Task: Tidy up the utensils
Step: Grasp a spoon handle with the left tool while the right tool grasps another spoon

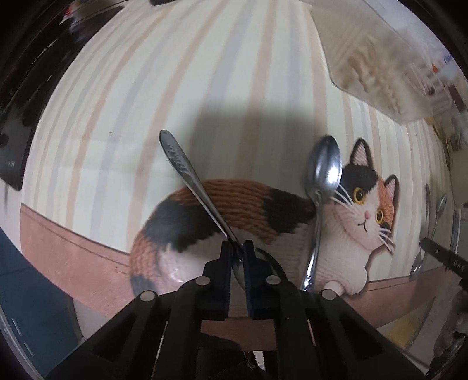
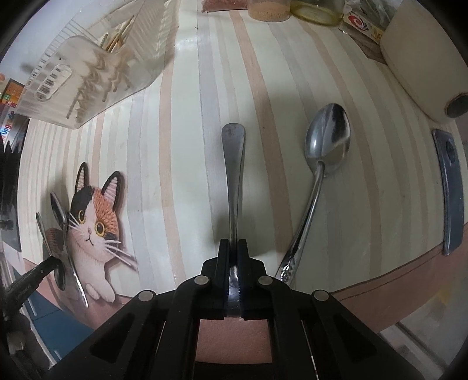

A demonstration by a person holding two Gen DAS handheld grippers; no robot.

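Between left fingers (image 1: 238, 248): spoon (image 1: 190, 172), clamped; right fingers (image 2: 233, 248) clamp utensil handle (image 2: 233, 163) (both pairs closed).

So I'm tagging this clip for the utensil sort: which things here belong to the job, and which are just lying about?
Job:
- left gripper, shut on the patterned spoon
- right gripper, shut on the plain-handled utensil
- loose spoon
- clear rack

Lying about:
- cat placemat
- jars
- dark flat object
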